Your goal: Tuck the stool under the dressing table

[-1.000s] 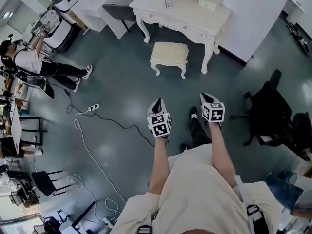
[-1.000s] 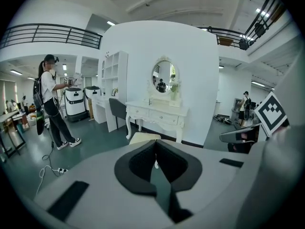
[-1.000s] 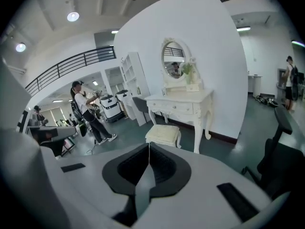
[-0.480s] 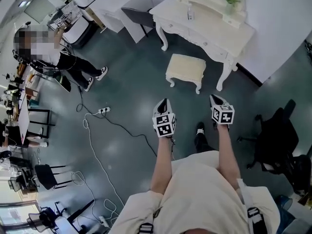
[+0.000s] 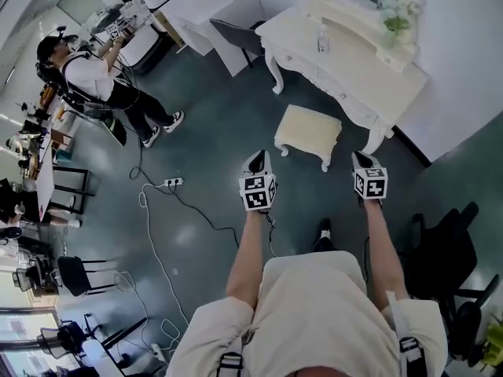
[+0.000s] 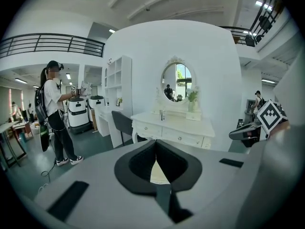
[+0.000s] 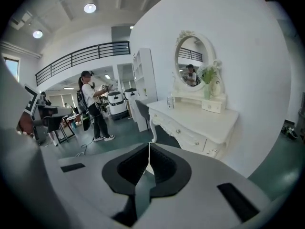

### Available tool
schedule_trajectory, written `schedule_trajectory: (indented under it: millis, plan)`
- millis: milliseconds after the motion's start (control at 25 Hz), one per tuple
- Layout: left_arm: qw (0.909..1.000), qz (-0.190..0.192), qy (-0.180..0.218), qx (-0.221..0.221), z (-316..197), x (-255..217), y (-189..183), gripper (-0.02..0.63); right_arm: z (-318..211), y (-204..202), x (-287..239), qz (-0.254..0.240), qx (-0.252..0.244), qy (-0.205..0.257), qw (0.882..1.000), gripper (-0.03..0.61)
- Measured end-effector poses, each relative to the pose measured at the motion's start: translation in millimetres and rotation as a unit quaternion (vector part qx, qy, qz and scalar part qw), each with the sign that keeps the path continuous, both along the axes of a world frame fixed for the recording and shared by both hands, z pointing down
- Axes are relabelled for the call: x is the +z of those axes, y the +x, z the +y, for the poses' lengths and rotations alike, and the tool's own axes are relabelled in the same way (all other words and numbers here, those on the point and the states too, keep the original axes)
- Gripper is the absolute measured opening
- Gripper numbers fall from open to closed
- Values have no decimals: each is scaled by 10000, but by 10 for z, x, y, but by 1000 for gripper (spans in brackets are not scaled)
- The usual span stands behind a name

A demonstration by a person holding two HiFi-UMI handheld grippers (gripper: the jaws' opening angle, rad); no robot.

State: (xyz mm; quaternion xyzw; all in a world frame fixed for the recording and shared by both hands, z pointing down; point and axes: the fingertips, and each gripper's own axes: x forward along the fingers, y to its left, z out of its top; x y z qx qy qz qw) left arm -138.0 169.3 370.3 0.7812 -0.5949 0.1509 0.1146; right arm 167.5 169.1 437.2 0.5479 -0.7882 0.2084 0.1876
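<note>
A cream cushioned stool (image 5: 308,134) stands on the grey floor just in front of the white dressing table (image 5: 346,73), out from under it. The left gripper (image 5: 256,157) hovers short of the stool's near left corner, jaws together and holding nothing. At the stool's near right, by the table's leg, the right gripper (image 5: 361,157) is likewise shut and empty. In the left gripper view the shut gripper (image 6: 155,143) points at the dressing table (image 6: 174,128) and its oval mirror (image 6: 176,81). The right gripper (image 7: 149,145) faces the table (image 7: 200,120) from its end.
A person (image 5: 98,81) stands at the back left by a machine. A power strip with cable (image 5: 169,183) lies on the floor to my left. A black office chair (image 5: 440,246) is at my right. A dark chair (image 5: 236,31) stands left of the table.
I have stepped closer: the stool and table now sit nearer both grippers. The grippers stay shut and empty. The stool has not shifted relative to the table.
</note>
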Motion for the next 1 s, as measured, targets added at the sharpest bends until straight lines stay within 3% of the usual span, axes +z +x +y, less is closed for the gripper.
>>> schedule_trajectory:
  millis: [360, 600, 1000]
  plan:
    - [9999, -87, -102, 49, -636, 189, 216, 15, -437, 171, 195, -284, -281, -111, 9991, 44]
    - [9998, -55, -216, 12, -877, 323, 110, 15, -620, 91, 299, -324, -357, -215, 9986, 44]
    - [9970, 86, -669, 385, -1747, 865, -47, 15, -1128, -116, 596, -521, 48, -628, 9967, 44]
